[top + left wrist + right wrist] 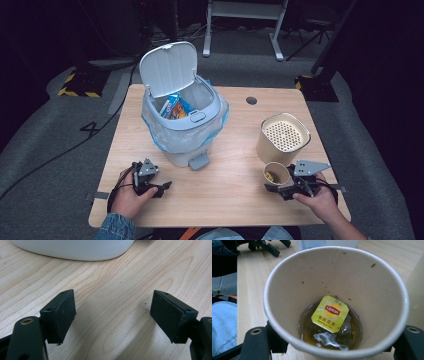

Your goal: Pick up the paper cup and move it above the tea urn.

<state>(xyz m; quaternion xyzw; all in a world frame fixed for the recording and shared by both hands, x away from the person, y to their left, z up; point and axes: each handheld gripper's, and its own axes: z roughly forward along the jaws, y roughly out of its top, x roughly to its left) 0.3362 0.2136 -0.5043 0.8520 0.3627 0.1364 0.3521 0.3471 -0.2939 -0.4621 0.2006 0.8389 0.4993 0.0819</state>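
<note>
A paper cup (337,302) is grasped between the jaws of the right tool (295,186) at the near right of the wooden table (235,165), just beside a taller beige container (282,137) with a perforated top. A little brown liquid and a yellow Lipton tea bag tag (330,314) are seen inside the cup. The left tool (112,315) is held released, jaws wide apart over bare wood, near a lined white pedal bin (182,117) whose lid is raised.

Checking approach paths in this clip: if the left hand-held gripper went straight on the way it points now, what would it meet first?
Probably the white base of the pedal bin. The left hand-held gripper is open with nothing between its jaws, and only bare wooden table lies between it and the bin; how far off it is remains unclear.
</note>
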